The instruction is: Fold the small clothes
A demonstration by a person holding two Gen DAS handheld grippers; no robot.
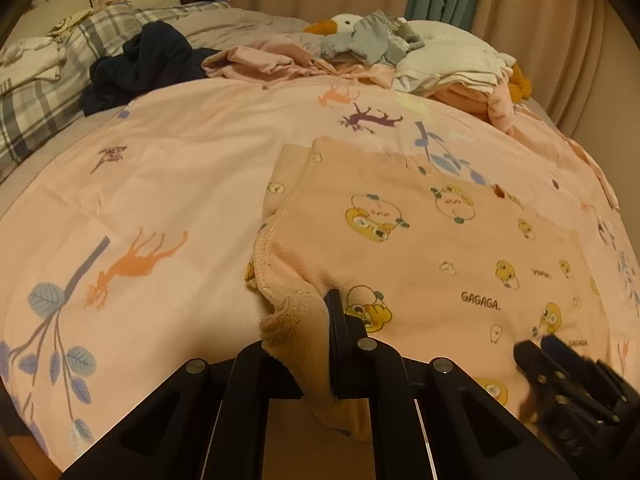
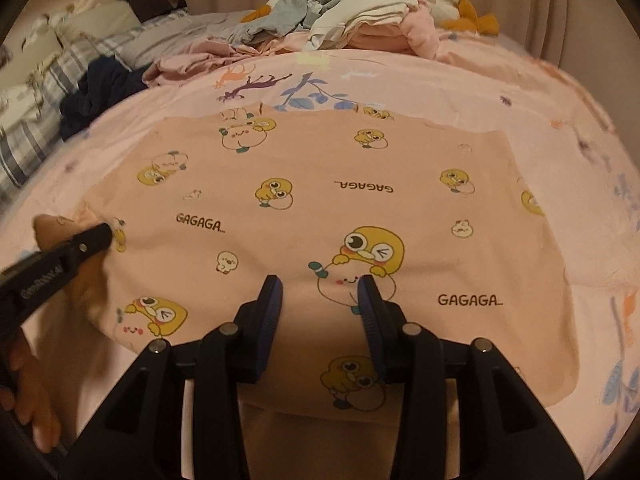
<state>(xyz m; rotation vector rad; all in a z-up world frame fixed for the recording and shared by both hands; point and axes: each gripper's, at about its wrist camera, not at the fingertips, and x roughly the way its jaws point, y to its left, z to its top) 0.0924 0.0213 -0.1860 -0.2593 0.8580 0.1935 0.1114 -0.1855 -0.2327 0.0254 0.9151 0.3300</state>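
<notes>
The left gripper (image 1: pixel 316 320) has its two fingers pressed together on a stitched edge of the peach garment (image 1: pixel 420 248), at the near-left corner of that garment; the pinched cloth is bunched and lifted a little off the bed cover (image 1: pixel 168 184). The right gripper (image 2: pixel 320 300) is parted, with a clear gap between its blue-padded fingers (image 2: pixel 272 304), and it holds nothing; it hovers over the near edge of the garment, around the big yellow cartoon print, and I cannot tell if the tips touch the cloth. The garment, printed with yellow figures and the word GAGAGA, lies spread almost flat on the cover and shows no clear fold across its body, so I judge the task is at its beginning: this piece is laid out and one corner is taken, but the folding itself is not yet done. Beyond the far edge of the garment there is a heap of other clothes (image 2: pixel 360 20), some crumpled, some apparently stacked, with a dark blue piece (image 1: pixel 140 68) beyond its far-left side. Both tools point forward along the bed, low and nearly level, the left one just beside the right, and a bare hand (image 2: pixel 28 380) shows behind the left tool.
</notes>
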